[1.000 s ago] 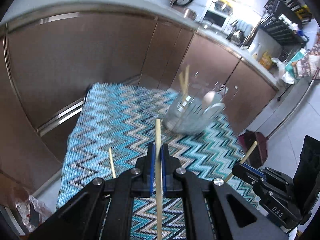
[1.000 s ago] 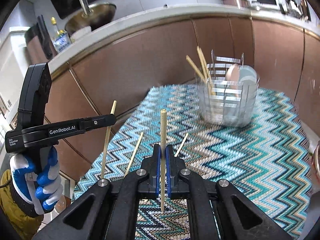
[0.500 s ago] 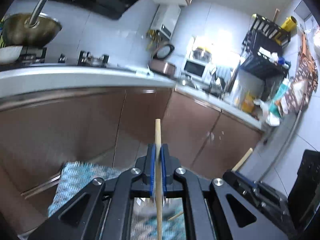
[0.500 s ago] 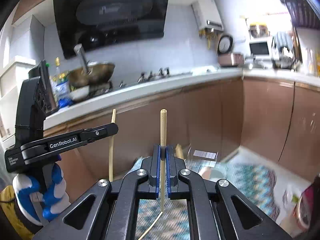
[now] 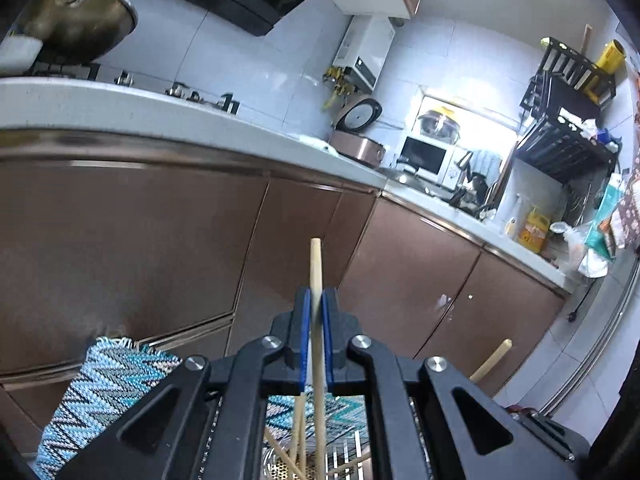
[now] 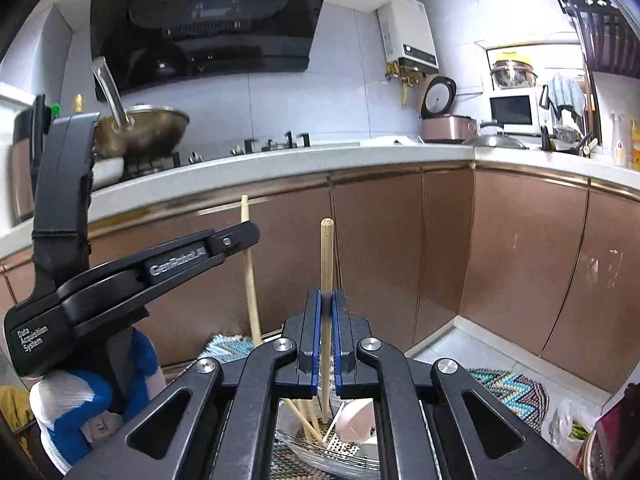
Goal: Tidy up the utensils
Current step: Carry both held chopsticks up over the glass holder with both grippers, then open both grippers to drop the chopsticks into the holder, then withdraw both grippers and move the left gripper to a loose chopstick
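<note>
Left wrist view
- Left gripper (image 5: 316, 340): closed on one chopstick (image 5: 316, 272), held upright.
- Utensil holder (image 5: 344, 456): directly below, showing between the gripper arms; other chopsticks (image 5: 298, 432) already stand in it.
- Right gripper's chopstick (image 5: 490, 362): tip just visible at lower right.
- Zigzag mat (image 5: 100, 392): only its corner shows.
- Change: a second ago the holder stood well ahead on the mat; now it lies underneath.

Right wrist view
- Right gripper (image 6: 327, 340): clamped on a second chopstick (image 6: 327, 256), upright above the holder (image 6: 340, 448).
- Holder contents: several chopsticks (image 6: 304, 420) and a pale spoon (image 6: 356, 420).
- Left gripper (image 6: 236, 240): alongside, held in a gloved hand (image 6: 92, 392).
- Progress: both sticks carried over the holder, not yet released; judged near the drop.
- Change: the mat filled the view earlier; the kitchen cabinets (image 6: 440, 248) fill it now.
</note>
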Available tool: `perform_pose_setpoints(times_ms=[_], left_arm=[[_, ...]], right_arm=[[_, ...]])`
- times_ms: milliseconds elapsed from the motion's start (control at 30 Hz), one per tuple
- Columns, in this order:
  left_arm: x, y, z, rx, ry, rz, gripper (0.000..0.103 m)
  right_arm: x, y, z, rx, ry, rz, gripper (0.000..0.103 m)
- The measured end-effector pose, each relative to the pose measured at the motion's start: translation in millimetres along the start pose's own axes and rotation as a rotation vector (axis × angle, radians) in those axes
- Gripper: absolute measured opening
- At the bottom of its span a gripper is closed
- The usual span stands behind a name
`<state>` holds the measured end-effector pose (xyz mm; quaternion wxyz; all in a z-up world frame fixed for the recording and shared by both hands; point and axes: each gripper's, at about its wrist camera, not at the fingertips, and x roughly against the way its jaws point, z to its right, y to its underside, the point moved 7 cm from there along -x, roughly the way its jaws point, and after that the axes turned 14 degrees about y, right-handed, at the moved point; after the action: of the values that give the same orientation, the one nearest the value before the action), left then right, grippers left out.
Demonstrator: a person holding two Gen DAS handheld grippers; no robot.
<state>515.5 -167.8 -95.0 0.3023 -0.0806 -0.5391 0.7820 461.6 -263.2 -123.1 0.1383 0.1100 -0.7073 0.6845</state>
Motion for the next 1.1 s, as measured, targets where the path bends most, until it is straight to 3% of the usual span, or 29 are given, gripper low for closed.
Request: perform_pose_setpoints(times_ms=[167, 233, 267, 633, 800, 1100], left_arm=[[11, 10, -7, 0.004, 0.008, -0.005, 0.009], [23, 8, -3, -0.001, 0.023, -0.001, 0.02], [28, 6, -2, -0.002, 0.025, 0.001, 0.025], [124, -16, 2, -0.029, 0.023, 0.018, 0.026], [163, -6, -8, -0.007, -0.003, -0.043, 0.026], [221, 26, -23, 0.004, -0.072, -0.141, 0.026]], right_arm=[[1, 12, 4, -0.004, 0.016, -0.019, 0.009], [8, 11, 4, -0.004, 0.022, -0.015, 0.025], [10, 10, 4, -0.003, 0.026, -0.012, 0.028], [83, -4, 5, -0.025, 0.058, 0.043, 0.037], [122, -2, 2, -0.044, 0.05, 0.058, 0.044], [166, 23, -7, -0.072, 0.025, 0.022, 0.044]])
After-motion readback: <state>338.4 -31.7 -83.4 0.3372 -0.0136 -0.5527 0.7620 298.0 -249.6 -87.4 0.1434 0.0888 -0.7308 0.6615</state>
